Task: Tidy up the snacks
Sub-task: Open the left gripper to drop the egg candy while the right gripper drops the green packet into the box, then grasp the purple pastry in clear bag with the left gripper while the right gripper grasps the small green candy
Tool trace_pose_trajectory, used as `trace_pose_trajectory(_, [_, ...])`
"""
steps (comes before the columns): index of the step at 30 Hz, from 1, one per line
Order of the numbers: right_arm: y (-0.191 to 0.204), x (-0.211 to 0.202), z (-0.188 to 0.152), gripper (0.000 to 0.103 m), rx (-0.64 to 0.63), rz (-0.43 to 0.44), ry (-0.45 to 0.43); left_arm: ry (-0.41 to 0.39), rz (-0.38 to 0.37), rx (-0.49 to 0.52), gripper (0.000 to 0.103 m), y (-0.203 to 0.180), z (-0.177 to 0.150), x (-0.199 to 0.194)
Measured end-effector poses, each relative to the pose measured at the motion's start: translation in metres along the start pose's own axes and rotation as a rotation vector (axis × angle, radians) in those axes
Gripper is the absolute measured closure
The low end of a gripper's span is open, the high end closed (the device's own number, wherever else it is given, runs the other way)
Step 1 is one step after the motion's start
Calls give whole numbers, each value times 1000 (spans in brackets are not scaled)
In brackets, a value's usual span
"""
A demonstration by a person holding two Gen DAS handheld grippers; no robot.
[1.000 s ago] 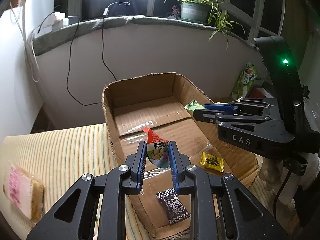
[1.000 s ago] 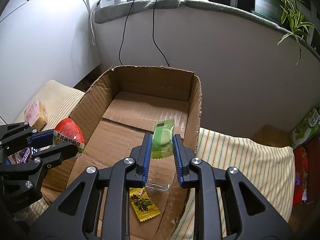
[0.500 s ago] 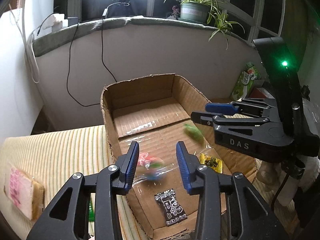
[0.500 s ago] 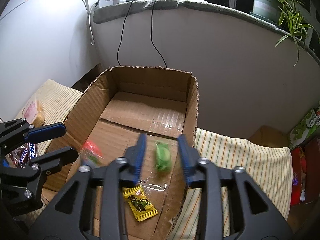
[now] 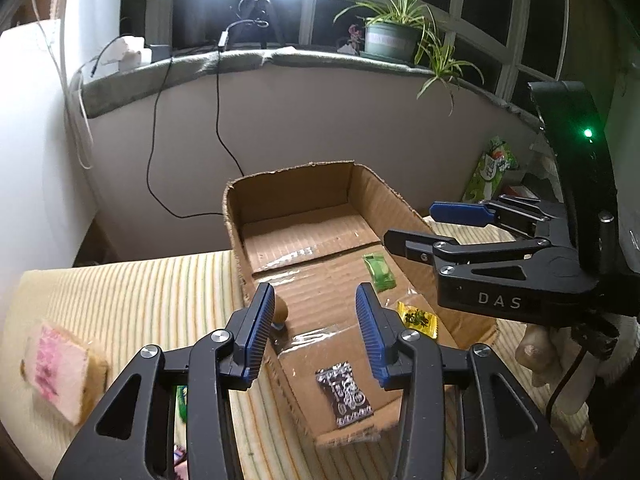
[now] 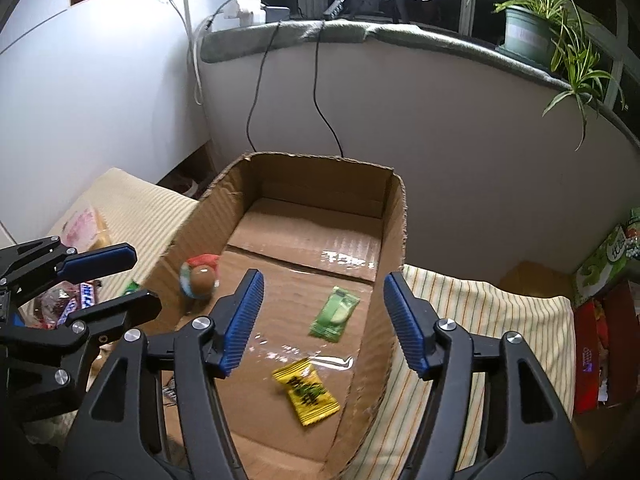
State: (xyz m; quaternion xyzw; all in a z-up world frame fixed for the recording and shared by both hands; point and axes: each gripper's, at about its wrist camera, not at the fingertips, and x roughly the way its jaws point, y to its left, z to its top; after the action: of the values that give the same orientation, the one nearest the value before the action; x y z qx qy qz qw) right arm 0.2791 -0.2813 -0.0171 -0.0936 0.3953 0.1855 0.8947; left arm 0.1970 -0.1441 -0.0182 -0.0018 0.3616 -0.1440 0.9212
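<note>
An open cardboard box (image 5: 288, 184) (image 6: 320, 184) stands on a striped cloth. My left gripper (image 5: 314, 288) (image 6: 144, 278) hangs open over its near left part, nothing between the pads. A round red-wrapped snack (image 6: 200, 278) (image 5: 280, 311) lies on the box floor by the left wall, partly hidden behind the left finger. My right gripper (image 6: 324, 276) (image 5: 412, 222) hovers over the right wall, its jaws opening and empty. Below it a green packet (image 6: 335, 314) (image 5: 379, 270) lies flat. A yellow candy (image 6: 306, 390) (image 5: 418, 317) and a black packet (image 5: 348, 394) lie nearer.
A pink-wrapped cake (image 5: 60, 364) (image 6: 86, 226) and chocolate bars (image 6: 86, 292) lie on the striped cloth (image 5: 140, 300) left of the box. Green cartons (image 6: 604, 256) and a red box (image 6: 596, 340) stand at the right. A wall with cables rises behind; a potted plant (image 5: 390, 36) sits on the sill.
Both grippers opened. The red-wrapped snack dropped from the left one and the green packet from the right one; both now lie in the box. The right gripper rose slightly.
</note>
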Motion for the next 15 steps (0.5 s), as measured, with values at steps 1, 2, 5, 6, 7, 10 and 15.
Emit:
trace_pose_trajectory(1, [3,-4,-1,38,-2,2,-4,-5,0,-2,62,1,-1,-4])
trace_pose_trajectory(2, [7,-9,-2,38,-4,6,-9,-10,1,-4,62,1,-3,-9])
trace_pose_trajectory(5, [18,-19,-4,37,-10,18,-20,-26,6,-13,62,6,-8,-24])
trace_pose_trajectory(6, [22,-22,-6,37,-14,25,-23,-32,7,-18,62,8,-11,-29])
trace_pose_trajectory(7, [27,-26,-7,37,-19,32,-26,-38,9,-24,62,11,-13,-35])
trace_pose_trajectory(10, [42,-35,-12,37,-32,53,-31,-50,20,-41,62,21,-22,-51])
trace_pose_trajectory(15, [69,-46,-22,37,-54,97,-36,-66,50,-68,62,41,-38,-76])
